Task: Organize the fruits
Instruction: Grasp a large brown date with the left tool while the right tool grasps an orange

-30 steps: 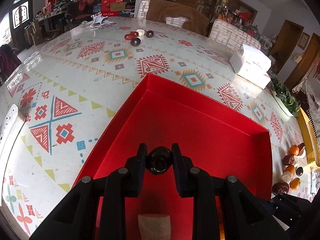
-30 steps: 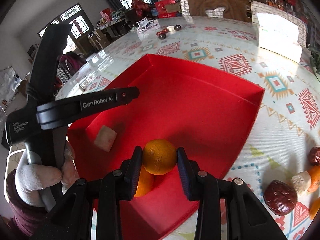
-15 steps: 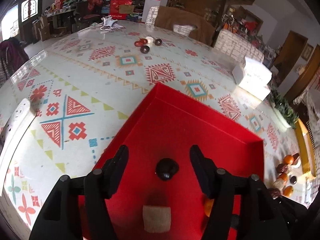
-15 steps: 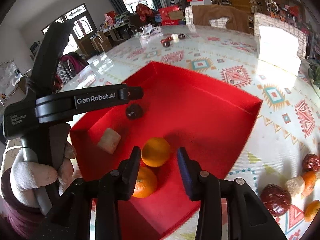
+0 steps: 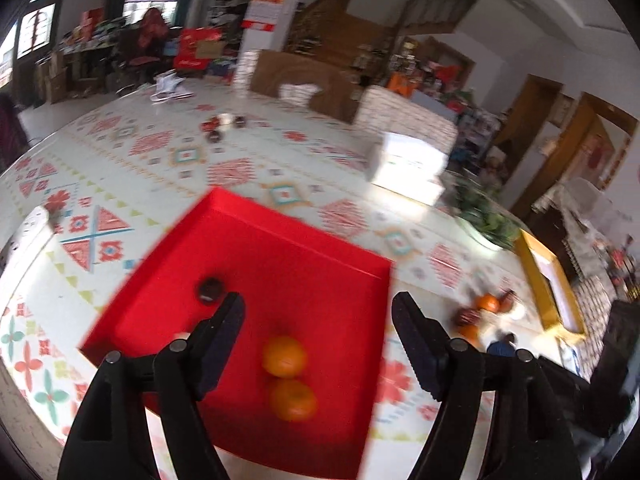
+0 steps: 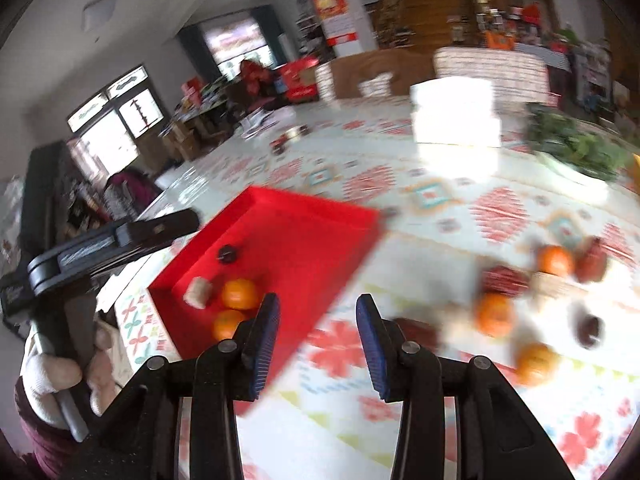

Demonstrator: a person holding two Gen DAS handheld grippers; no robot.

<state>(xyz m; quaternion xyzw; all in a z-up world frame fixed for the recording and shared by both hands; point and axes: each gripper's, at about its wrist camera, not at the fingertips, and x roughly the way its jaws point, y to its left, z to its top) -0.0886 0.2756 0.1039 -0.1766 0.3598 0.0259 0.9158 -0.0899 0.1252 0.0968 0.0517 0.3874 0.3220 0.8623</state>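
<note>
Your left gripper [image 5: 318, 312] hung over the red tray [image 5: 288, 240] with its jaws wide apart; they had just been opening, and nothing sat between them. In the tray lay two oranges, the farther orange [image 5: 285, 356] touching the nearer orange [image 5: 294, 400], with a small dark fruit [image 5: 210, 290] resting well apart from them near the tray's left wall. Your right gripper [image 6: 318, 320] pointed at the patterned tablecloth [image 6: 440, 208] just past the tray's right edge, its blue-padded jaws moderately apart, having eased open a little further, and empty. From that view a pale cube-shaped piece [image 6: 198, 292] sat just beside the oranges in the tray. To the right on the cloth, a loose cluster of unsorted fruit [image 6: 536, 300] waited: several oranges, dark red pieces and pale chunks, all blurred. Your gloved hand [image 6: 52, 376] gripped the left gripper's handle at the frame's left edge.
</note>
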